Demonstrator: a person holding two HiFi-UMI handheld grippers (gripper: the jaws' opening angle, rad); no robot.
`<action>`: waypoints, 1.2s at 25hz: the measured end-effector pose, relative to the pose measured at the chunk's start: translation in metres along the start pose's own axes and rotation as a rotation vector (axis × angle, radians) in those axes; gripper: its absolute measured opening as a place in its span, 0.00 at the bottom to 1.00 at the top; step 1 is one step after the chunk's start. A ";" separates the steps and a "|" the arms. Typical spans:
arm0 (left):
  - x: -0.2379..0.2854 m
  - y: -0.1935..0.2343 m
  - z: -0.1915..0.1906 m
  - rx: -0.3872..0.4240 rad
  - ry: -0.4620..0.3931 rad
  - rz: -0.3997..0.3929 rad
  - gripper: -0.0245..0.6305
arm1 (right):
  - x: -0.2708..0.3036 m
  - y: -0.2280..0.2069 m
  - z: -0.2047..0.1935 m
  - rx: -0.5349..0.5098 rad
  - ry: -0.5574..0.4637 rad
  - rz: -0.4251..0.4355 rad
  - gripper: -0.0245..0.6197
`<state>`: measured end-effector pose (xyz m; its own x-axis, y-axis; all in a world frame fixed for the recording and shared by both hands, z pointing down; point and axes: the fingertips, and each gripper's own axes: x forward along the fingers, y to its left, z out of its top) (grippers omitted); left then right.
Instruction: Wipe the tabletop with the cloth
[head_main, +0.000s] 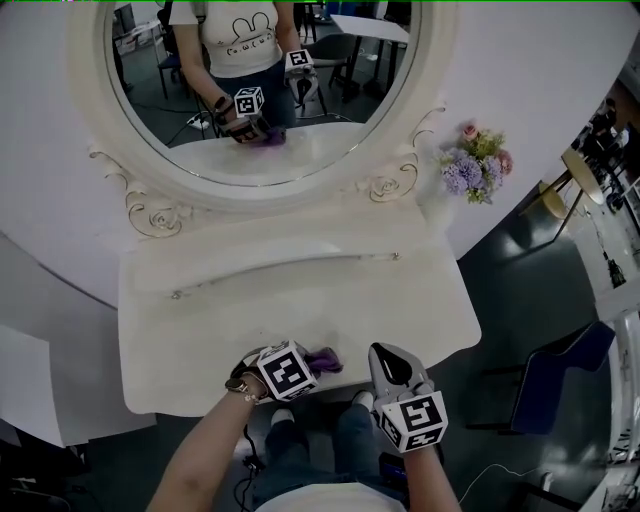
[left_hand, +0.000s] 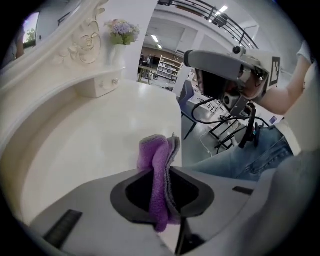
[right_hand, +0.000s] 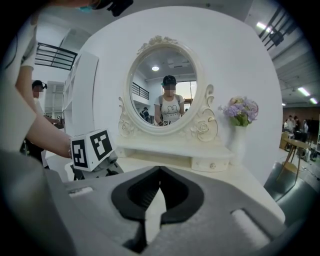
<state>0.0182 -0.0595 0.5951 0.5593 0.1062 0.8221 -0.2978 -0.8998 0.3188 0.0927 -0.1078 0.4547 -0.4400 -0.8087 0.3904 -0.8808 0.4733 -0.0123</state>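
Nearest of all are the person's knees in blue denim jeans (head_main: 300, 450), with both forearms reaching out over them. The left gripper (head_main: 308, 364) is clenched on a folded purple terry cloth (left_hand: 156, 165). The cloth stands upright between the jaws, and its folded end sticks out past their tips. This gripper sits at the near edge of the cream-white glossy tabletop (head_main: 300, 305), left of the middle, with the cloth poking out to its right over that edge. No view settles whether the cloth presses on the surface.

Just right of it, apart from the cloth, the right gripper (head_main: 387, 356) hangs at the same near edge. Its jaws are drawn together, tips meeting, and nothing is caught between them (right_hand: 159, 174).

Farther back, a low raised cream shelf (head_main: 270, 262) runs across the rear of the tabletop. A small drawer with a round knob (right_hand: 212, 164) is at its right end. Above it rises an oval mirror in a carved cream frame (head_main: 262, 95), which reflects the person's white top and both marker cubes.

At the far right corner stands a bunch of purple and pink flowers (head_main: 478, 165) in a slim white vase (right_hand: 238, 142). Off the table to the right, a dark blue chair (head_main: 562, 368) stands on the grey floor.
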 end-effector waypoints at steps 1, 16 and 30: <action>0.002 -0.010 -0.001 -0.014 -0.009 -0.031 0.15 | -0.001 0.001 0.000 0.003 -0.004 -0.004 0.04; -0.044 0.052 0.059 0.107 -0.189 0.314 0.15 | -0.020 -0.019 -0.001 0.040 -0.025 -0.070 0.04; -0.023 0.198 0.110 0.299 -0.078 0.765 0.15 | -0.015 -0.088 -0.024 0.051 0.038 -0.079 0.04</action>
<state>0.0309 -0.2870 0.5877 0.3406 -0.6015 0.7226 -0.4055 -0.7874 -0.4643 0.1803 -0.1291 0.4719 -0.3627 -0.8283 0.4270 -0.9206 0.3896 -0.0264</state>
